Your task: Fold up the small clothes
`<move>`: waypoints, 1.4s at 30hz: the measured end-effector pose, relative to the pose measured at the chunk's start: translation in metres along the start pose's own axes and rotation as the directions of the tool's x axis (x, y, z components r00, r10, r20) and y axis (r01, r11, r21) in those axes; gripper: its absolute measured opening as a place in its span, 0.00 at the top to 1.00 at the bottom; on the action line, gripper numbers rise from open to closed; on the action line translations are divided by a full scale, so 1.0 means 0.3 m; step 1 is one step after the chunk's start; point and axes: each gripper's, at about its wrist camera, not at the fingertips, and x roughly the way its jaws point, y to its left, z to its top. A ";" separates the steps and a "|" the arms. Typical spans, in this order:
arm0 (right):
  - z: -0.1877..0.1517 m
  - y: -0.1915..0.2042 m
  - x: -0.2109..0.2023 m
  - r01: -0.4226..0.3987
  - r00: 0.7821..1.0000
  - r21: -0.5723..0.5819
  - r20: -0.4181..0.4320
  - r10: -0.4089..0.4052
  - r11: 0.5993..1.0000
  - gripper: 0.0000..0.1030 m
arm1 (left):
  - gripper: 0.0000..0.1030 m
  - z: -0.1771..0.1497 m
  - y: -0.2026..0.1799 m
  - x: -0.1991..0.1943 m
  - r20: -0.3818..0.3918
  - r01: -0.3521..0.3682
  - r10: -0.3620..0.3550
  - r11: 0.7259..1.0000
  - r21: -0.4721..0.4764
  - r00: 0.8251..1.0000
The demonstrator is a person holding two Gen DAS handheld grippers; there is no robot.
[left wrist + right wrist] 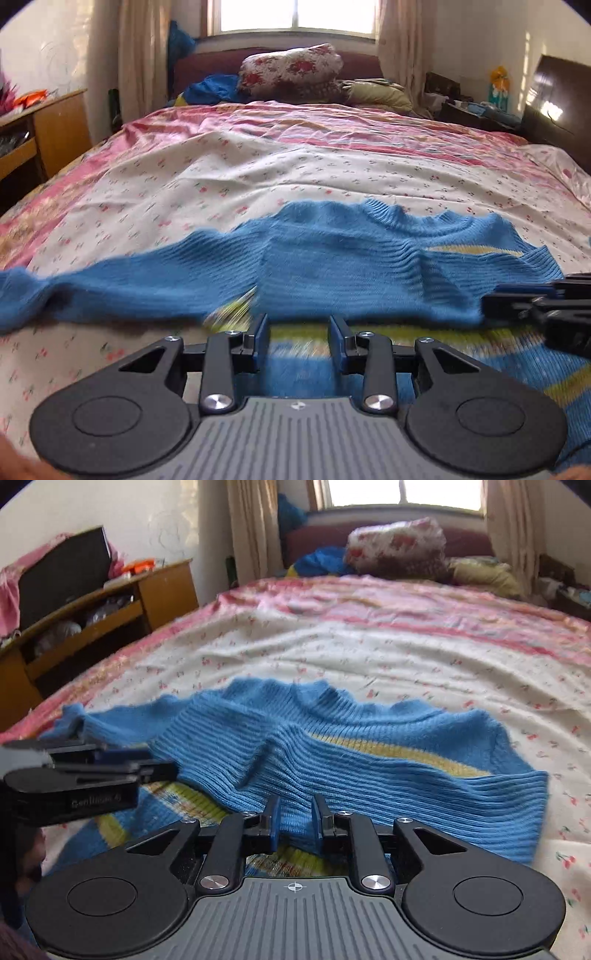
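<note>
The left hand-held gripper (298, 325) is hovering spread over the sweater (332, 258) (hem blurring); the right hand-held gripper (294, 808), slightly parted, is straddling a fold.

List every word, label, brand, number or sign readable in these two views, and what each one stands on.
Raised lettering on the side of the black left gripper, seen from the right wrist view: blurred, not surely readable.
Small emblem on each gripper's grey ribbed body: a mark, no letters.
Blue knitted sweater and floral bedsheet: no text.
</note>
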 end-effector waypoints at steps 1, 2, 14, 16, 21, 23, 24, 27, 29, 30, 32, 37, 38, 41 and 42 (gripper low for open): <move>-0.016 0.003 -0.020 -0.009 1.000 0.009 0.017 0.009 1.000 0.80 | 0.60 -0.012 0.026 -0.017 -0.002 0.001 -0.001 1.000 -0.022 1.000; -0.028 0.002 -0.032 -0.019 0.999 0.018 0.029 0.018 1.000 0.80 | 0.60 -0.022 0.058 -0.036 -0.001 0.005 -0.005 0.999 -0.050 1.000; -0.181 0.026 -0.059 -0.032 0.998 0.091 0.056 0.027 0.995 0.79 | 0.60 -0.064 0.556 -0.138 0.000 -0.260 0.291 0.853 -0.452 0.957; -0.186 0.026 -0.061 -0.037 0.998 0.099 0.062 0.031 0.994 0.77 | 0.60 -0.078 0.636 -0.133 -0.008 -0.256 0.301 0.796 -0.548 0.953; -0.193 0.015 -0.063 -0.072 0.995 0.115 0.075 0.064 0.991 0.71 | 0.60 -0.101 0.727 -0.111 -0.005 -0.242 0.320 0.704 -0.667 0.947; -0.193 0.003 -0.063 -0.088 0.994 0.134 0.079 0.078 0.987 0.71 | 0.60 -0.099 0.742 -0.097 -0.003 -0.226 0.311 0.683 -0.694 0.950; -0.195 0.000 -0.063 -0.094 0.993 0.142 0.082 0.083 0.985 0.71 | 0.60 -0.101 0.751 -0.093 0.000 -0.221 0.315 0.667 -0.712 0.949; -0.197 -0.007 -0.064 -0.105 0.992 0.155 0.087 0.092 0.982 0.71 | 0.60 -0.116 0.782 -0.074 0.006 -0.200 0.326 0.594 -0.779 0.945; -0.197 -0.008 -0.063 -0.107 0.992 0.158 0.089 0.093 0.982 0.71 | 0.60 -0.129 0.802 -0.062 0.015 -0.179 0.330 0.550 -0.816 0.944; -0.197 -0.008 -0.063 -0.108 0.991 0.159 0.091 0.094 0.981 0.71 | 0.60 -0.133 0.804 -0.061 0.024 -0.168 0.333 0.536 -0.827 0.943; -0.200 -0.009 -0.064 -0.110 0.991 0.162 0.092 0.096 0.981 0.71 | 0.59 -0.134 0.807 -0.052 0.041 -0.149 0.337 0.518 -0.842 0.941; -0.202 -0.008 -0.065 -0.111 0.991 0.164 0.094 0.097 0.980 0.71 | 0.57 -0.152 0.818 -0.028 0.085 -0.093 0.360 0.448 -0.889 0.929; -0.203 -0.009 -0.065 -0.112 0.991 0.165 0.094 0.097 0.980 0.71 | 0.57 -0.149 0.822 -0.021 0.087 -0.089 0.367 0.436 -0.896 0.926; -0.203 -0.009 -0.065 -0.112 0.991 0.166 0.095 0.097 0.980 0.71 | 0.56 -0.123 0.833 0.005 0.087 -0.087 0.384 0.414 -0.906 0.919; -0.203 -0.010 -0.065 -0.113 0.991 0.166 0.095 0.098 0.980 0.71 | 0.56 -0.116 0.834 0.013 0.087 -0.088 0.388 0.411 -0.907 0.918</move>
